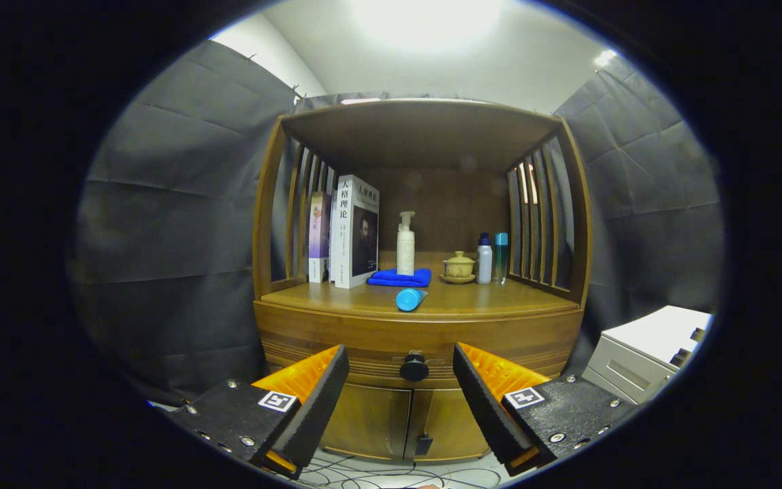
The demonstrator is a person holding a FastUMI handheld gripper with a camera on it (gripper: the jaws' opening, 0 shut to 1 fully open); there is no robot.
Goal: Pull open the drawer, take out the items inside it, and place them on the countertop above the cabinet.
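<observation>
Gripper [401, 380] nearest, fingers spread wide, nothing between them, aimed at the cabinet front. Straight ahead, framed by the fingertips: dark round drawer knob [414, 367] on the closed drawer [364, 339], front flush with the cabinet [337, 407]; contents hidden. Below, two cabinet doors shut.

On the countertop [486, 299], near its front edge: a blue cylindrical bottle [409, 299] lying on its side. Farther back: folded blue cloth [400, 277], white pump bottle [405, 243] standing behind it, lidded ceramic cup on a saucer [459, 267], a white spray bottle [484, 259] and a teal-capped bottle [501, 257] upright beside it, books [354, 231] standing at the left.

Fits two stages: drawer shut with items inside and the pull to come, or items such as the lying bottle already up top and the drawer pushed closed again. Cannot tell which.
</observation>
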